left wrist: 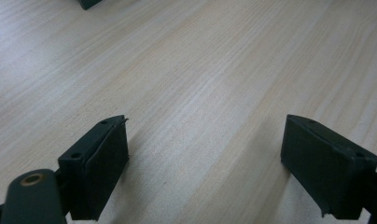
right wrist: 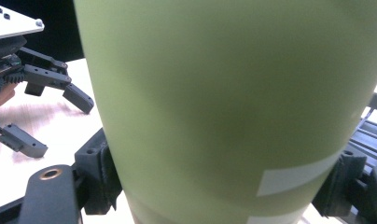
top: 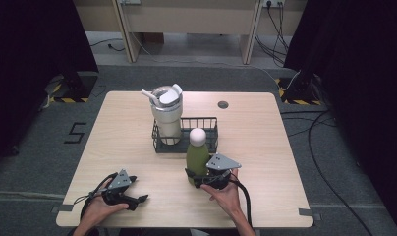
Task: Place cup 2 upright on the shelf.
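A green bottle (top: 197, 158) with a white cap stands upright on the wooden table (top: 265, 147), just in front of a black wire basket (top: 210, 121). My right gripper (top: 196, 178) is shut on the bottle's lower body. In the right gripper view the bottle (right wrist: 224, 93) is close up, with a black jaw pressed on each side of it and my right gripper (right wrist: 223, 186) around its base. My left gripper (top: 139, 201) rests on the table at the front left, open with nothing between its jaws. The left gripper view has my left gripper (left wrist: 205, 123) over bare wood.
A white tumbler (top: 167, 110) with a lid and straw stands in the left end of the basket. A small round dark hole (top: 223, 104) sits near the table's far edge. Dark curtains and cables flank the table. The left gripper (right wrist: 51, 91) lies beyond the bottle.
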Demonstrator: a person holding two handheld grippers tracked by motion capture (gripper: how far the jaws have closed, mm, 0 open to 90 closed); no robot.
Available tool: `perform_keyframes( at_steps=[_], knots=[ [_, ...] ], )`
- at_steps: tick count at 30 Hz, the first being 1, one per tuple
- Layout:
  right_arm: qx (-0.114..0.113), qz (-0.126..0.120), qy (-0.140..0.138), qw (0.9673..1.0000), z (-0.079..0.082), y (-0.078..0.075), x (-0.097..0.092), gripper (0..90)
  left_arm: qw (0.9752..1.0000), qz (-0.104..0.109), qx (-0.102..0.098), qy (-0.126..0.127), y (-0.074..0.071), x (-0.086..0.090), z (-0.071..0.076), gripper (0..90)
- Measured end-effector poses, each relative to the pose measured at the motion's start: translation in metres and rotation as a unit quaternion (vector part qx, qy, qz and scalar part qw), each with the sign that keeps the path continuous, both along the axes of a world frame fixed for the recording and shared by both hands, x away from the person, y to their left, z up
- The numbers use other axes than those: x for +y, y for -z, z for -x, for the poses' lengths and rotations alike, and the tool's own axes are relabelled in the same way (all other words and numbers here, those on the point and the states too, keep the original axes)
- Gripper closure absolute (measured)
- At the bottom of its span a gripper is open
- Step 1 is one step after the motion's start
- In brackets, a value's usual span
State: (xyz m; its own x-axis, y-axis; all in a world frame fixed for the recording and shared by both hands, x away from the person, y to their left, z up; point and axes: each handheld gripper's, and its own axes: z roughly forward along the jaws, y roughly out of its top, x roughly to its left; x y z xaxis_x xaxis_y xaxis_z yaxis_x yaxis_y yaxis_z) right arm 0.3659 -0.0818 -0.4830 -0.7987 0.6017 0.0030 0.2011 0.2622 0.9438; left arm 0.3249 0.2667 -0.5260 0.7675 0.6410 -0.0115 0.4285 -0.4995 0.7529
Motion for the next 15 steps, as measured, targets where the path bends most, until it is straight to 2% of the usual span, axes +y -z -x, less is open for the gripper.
perform_keyframes(
  at_steps=[5,9,15],
  knots=[
    [-0.002,-0.016,0.005,0.9999,0.001,-0.004,-0.002,21.0,1.0000,0.000,0.000,-0.001,0.000,0.000,0.000,14.4],
    [-0.015,-0.009,0.013,0.9998,0.001,-0.016,-0.004,21.0,1.0000,0.000,0.000,-0.001,0.000,0.000,0.000,14.4],
    [-0.020,-0.001,0.020,0.9996,-0.003,-0.028,-0.006,21.0,1.0000,0.000,0.000,-0.001,0.000,0.000,0.000,14.4]
  ],
)
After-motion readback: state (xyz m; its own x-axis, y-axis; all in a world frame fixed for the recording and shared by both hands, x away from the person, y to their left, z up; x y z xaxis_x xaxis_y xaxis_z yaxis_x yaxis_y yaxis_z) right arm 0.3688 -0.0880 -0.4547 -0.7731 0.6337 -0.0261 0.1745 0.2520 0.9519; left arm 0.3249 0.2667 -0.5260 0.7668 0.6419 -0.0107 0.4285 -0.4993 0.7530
